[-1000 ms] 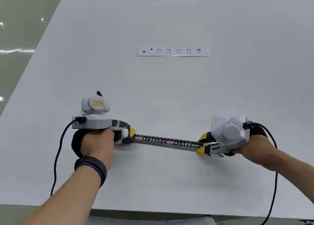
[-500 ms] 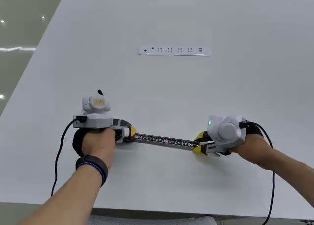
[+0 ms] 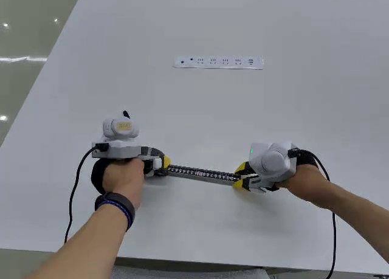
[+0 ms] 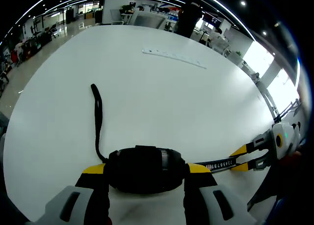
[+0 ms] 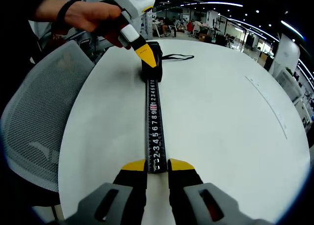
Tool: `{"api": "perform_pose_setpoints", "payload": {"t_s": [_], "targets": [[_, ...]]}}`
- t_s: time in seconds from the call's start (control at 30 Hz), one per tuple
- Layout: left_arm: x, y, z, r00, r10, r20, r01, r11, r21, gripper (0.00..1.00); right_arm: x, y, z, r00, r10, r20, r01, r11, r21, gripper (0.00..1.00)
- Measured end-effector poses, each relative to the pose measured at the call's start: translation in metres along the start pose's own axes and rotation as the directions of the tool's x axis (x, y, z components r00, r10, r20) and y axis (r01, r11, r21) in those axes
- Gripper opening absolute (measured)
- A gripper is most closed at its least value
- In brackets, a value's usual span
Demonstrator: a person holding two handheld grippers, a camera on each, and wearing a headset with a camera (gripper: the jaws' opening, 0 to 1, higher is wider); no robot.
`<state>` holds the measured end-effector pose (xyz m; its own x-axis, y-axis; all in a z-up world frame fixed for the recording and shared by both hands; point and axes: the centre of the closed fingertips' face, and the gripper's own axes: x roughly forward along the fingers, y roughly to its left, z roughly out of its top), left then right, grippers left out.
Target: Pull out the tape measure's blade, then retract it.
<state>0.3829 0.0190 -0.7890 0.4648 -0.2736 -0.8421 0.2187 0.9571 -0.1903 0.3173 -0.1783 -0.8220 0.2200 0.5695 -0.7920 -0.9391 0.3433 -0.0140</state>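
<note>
Fingers [image 4: 94,169] of left gripper [image 4: 145,172] are clamped on both sides of the black tape measure case [image 4: 145,161], which sits on the table [image 3: 243,121] near its front edge, with its wrist strap [image 4: 97,114] trailing away across the surface. At the other end, right gripper [image 5: 157,166] has its yellow tips pinched on the free end of the blade [image 5: 154,117], numbers face up, blade stretched straight and low over the table between the two grippers. Far side: power strip [image 3: 219,62] lies well apart from the work; mesh chair [image 5: 34,127] stands beside the table in the right gripper view.
</note>
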Motion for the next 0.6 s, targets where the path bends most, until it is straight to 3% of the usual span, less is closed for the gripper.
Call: {"api": "perform_pose_setpoints", "payload": {"t_s": [0.5,0.6], "targets": [[0.0016,-0.0004,0.0026,0.9999,0.009,0.007,-0.009,1.0,-0.001,0.6,0.0003,-0.001,0.006,0.9999,-0.013,-0.003,0.013,0.999,-0.031,0.15],[0.0015,-0.0007,0.0007,0.9998,0.016,-0.007,-0.016,1.0,0.0,0.61,0.0004,-0.0003,0.0058,0.9999,-0.012,-0.001,0.012,1.0,-0.028,0.15]]}}
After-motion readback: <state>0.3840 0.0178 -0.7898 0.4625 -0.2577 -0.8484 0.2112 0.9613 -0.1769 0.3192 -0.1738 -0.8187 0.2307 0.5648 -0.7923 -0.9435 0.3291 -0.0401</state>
